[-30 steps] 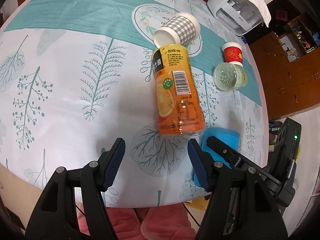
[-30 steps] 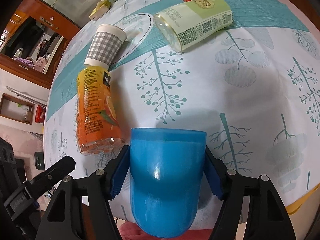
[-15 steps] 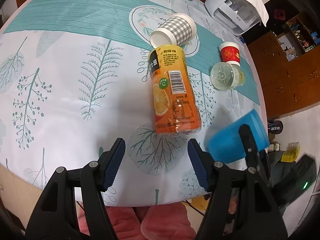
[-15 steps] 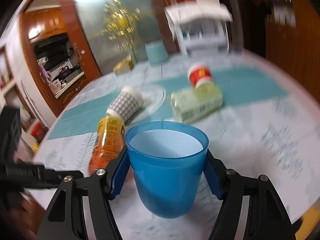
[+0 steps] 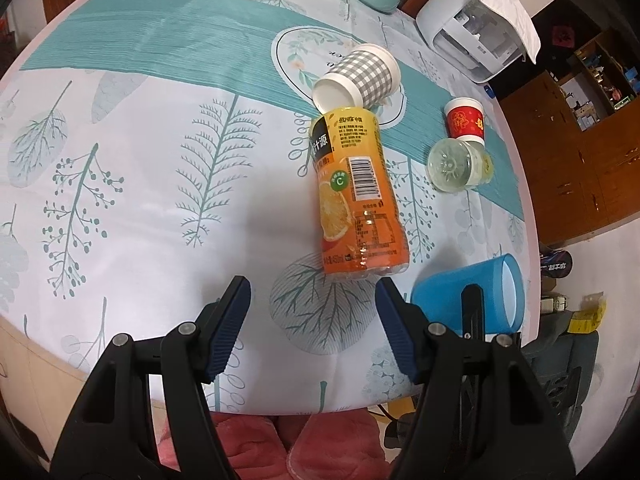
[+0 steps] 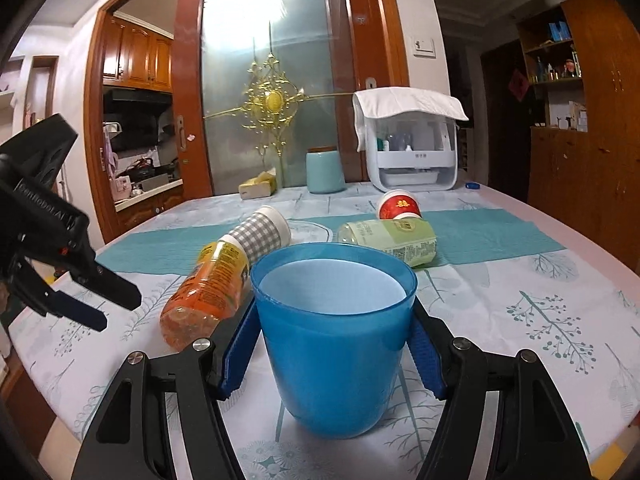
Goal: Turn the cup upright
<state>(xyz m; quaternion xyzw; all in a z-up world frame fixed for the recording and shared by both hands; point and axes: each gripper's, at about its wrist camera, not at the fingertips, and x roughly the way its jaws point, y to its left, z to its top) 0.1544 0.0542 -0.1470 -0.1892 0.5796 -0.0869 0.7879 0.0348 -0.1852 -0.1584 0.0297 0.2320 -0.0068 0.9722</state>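
The blue plastic cup (image 6: 334,340) stands upright, mouth up, between the blue pads of my right gripper (image 6: 334,354), which is shut on it at the table's near edge. Its base looks on or just above the cloth. In the left wrist view the cup (image 5: 468,296) shows at the lower right with a right finger across it. My left gripper (image 5: 312,332) is open and empty, hovering over the near edge, in front of the orange bottle; it shows in the right wrist view (image 6: 80,300).
An orange juice bottle (image 5: 356,196) lies on its side mid-table, touching a lying grey-checked paper cup (image 5: 360,76). A clear green-labelled bottle (image 5: 456,164) lies by a red paper cup (image 5: 464,122). A white appliance (image 5: 476,24) and a teal jar (image 6: 325,170) stand at the far edge.
My right gripper has turned the blue cup from mouth-down to upright and lowered it to the table's near edge. The left gripper has stayed open and almost still.
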